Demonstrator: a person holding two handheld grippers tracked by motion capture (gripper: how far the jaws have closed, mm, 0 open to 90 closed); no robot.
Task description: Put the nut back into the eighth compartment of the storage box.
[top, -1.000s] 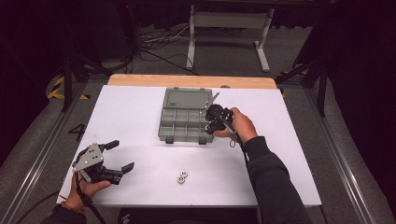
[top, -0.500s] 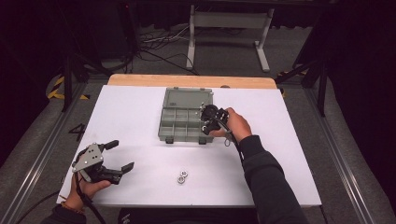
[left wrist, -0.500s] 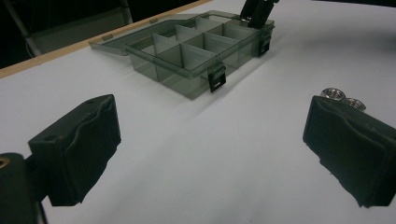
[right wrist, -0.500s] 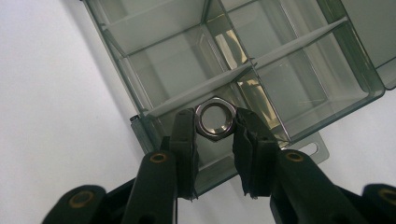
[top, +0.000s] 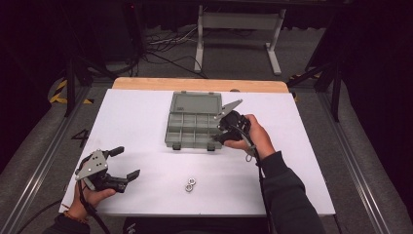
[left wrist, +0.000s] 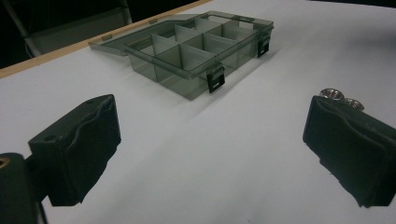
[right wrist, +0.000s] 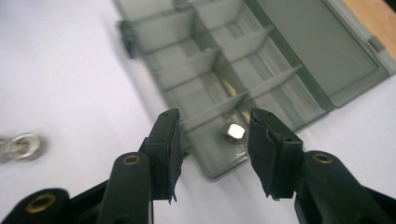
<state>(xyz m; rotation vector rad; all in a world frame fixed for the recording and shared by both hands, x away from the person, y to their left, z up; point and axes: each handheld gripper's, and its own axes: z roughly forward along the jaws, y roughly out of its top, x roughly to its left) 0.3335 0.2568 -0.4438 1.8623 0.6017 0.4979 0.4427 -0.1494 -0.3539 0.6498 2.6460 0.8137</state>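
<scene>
My right claw (right wrist: pixel 212 154) hangs over the corner compartment of the grey box (top: pixel 195 122), at the side near my right hand, and its jaws have just been opening; they now stand apart with nothing pressed between them. Below the gap, one small metal nut (right wrist: pixel 235 131) lies on the floor of that compartment, free of both pads, so I judge that this nut is already delivered and the claw is released. The box stands in the middle of the white table (top: pixel 146 117) with its lid (top: pixel 197 102) folded flat behind it, which keeps all compartments reachable from above. I hold the right claw tilted downward, because in this way a small part falls straight inside the walls and does not roll away. Two more nuts (top: pixel 190 185) lie together on the table near the front edge, well apart from the box; I think they are next. My left claw (top: pixel 119 163) rests near the front left corner with its jaws wide and empty, out of the way of the work.
</scene>
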